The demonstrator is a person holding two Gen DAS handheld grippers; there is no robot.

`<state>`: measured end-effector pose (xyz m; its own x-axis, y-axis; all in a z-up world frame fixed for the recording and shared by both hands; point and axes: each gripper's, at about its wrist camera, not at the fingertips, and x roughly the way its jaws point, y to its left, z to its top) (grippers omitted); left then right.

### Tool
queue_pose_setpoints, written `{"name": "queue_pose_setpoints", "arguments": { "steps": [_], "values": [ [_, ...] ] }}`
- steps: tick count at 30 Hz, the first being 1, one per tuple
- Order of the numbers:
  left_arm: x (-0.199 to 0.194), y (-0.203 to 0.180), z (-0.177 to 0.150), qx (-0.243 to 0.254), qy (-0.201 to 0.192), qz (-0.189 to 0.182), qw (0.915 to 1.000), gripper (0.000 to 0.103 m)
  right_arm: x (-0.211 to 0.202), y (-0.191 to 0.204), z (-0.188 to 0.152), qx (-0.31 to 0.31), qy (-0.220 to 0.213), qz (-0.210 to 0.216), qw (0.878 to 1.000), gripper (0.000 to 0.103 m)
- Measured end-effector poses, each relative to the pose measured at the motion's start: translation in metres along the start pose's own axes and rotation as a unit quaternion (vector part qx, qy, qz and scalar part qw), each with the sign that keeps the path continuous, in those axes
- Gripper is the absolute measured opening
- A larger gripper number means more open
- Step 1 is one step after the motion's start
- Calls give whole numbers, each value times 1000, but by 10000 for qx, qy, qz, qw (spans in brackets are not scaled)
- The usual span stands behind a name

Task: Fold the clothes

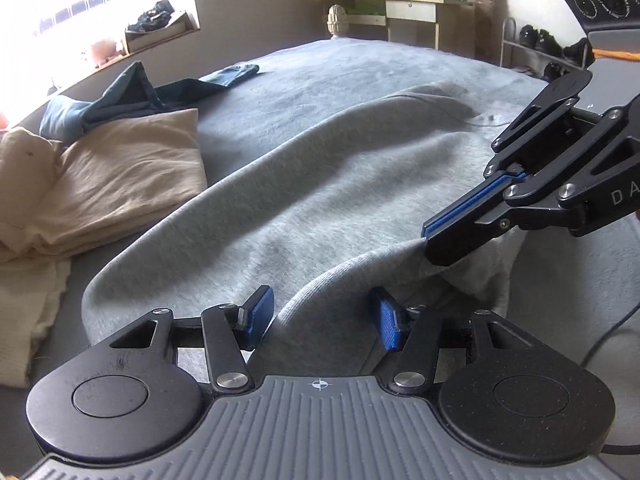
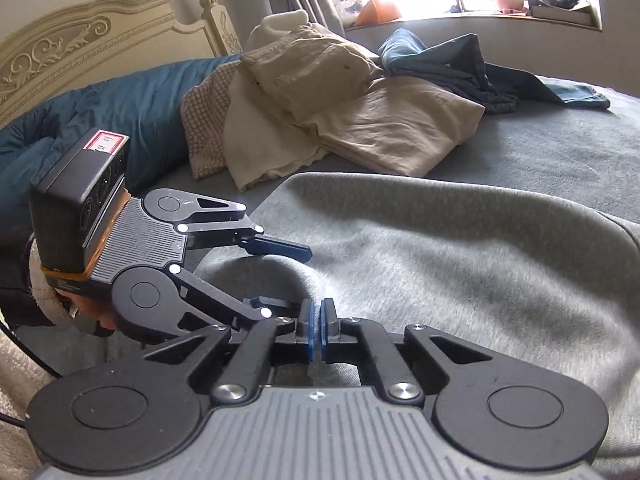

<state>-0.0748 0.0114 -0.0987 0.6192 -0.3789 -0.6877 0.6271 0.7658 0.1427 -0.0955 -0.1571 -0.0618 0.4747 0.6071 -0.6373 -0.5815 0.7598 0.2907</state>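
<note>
Grey sweatshirt (image 1: pixel 304 184) on bed (image 1: pixel 360 68), right gripper (image 1: pixel 430 236) pinching its edge

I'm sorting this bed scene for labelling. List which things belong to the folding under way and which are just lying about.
In the job:
- grey sweatshirt
- right gripper, shut on its edge
- left gripper, open, a fold of it between the fingers

Lying about:
- beige clothes
- dark blue clothes
- blue quilt
- shoes
- desk
</note>
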Motion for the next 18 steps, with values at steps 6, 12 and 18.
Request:
{"name": "queue_pose_setpoints", "arguments": {
  "steps": [6, 12, 18],
  "values": [
    [-6, 8, -9, -15, 153, 120, 9998, 52, 15, 9, -10, -654, 293, 0, 9974, 3],
    [-22, 40, -18, -664, 457, -22, 9967, 52, 32, 17, -19, -1150, 556, -103, 9918, 3],
    [-48, 84, -25, -2125, 206, -859, 9732, 53, 48, 18, -25, -1290, 706, -190, 9889, 3]
  ]
}}
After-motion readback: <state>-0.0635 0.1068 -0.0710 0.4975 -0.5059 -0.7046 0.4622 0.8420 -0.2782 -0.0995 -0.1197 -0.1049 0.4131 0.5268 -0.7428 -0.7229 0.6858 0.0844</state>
